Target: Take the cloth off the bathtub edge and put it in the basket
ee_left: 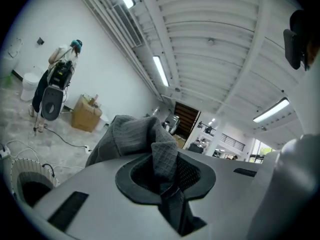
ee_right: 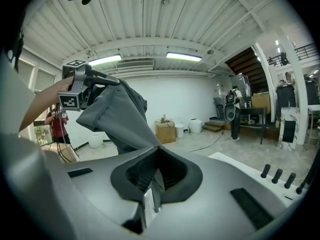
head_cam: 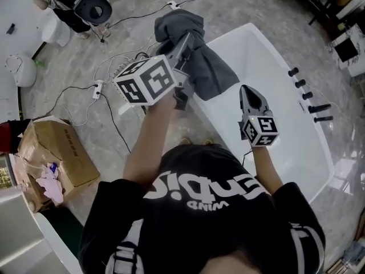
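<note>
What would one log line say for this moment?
left gripper: shut on cloth, held over bathtub edge | right gripper: shut, empty

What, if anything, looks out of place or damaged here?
Nothing spilled or broken. The grey cloth hangs bunched from the left gripper by the white bathtub, as the task needs. Only loose cables trail across the floor.

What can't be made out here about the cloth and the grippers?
Right gripper view: whether the right gripper pinches the cloth corner; its jaw tips cover the contact.
Head view: left gripper tips, buried in cloth.
Left gripper view: white ribbed thing, cut off by the gripper body; basket or not, unclear.
</note>
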Demonstrator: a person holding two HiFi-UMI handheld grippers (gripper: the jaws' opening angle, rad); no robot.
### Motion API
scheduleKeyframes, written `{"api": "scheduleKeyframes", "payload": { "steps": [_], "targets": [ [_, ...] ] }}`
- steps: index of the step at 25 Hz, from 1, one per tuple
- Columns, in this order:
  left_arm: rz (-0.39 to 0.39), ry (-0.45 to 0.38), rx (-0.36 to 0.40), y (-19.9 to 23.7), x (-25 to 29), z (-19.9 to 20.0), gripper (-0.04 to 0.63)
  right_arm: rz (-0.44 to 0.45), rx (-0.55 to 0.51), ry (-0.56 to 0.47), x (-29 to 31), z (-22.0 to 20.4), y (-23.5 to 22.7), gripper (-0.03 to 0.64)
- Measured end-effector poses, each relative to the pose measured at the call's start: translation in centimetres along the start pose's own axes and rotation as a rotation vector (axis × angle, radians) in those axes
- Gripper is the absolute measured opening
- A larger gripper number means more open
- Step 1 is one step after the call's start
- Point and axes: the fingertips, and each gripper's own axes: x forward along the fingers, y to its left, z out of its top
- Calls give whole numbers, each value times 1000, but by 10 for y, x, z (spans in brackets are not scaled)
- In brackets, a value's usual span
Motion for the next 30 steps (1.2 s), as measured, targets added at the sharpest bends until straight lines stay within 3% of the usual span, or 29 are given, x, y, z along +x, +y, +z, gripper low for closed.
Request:
{"api": "scheduleKeyframes", "payload": {
  "steps": [10, 19, 24, 30],
  "targets": [
    [201, -132, -29, 54, -100, 44, 69, 228, -57, 15, 51, 14, 68, 14],
    [458, -246, -34, 127, -230, 70, 69, 467, -112, 79, 101, -1, 180, 14],
    [514, -258, -35, 162, -278, 77, 69, 537, -133, 93, 122, -6, 242, 14],
    [507, -228, -31, 196, -303, 81, 69, 551, -141, 97, 141, -9, 294, 14]
  ]
}}
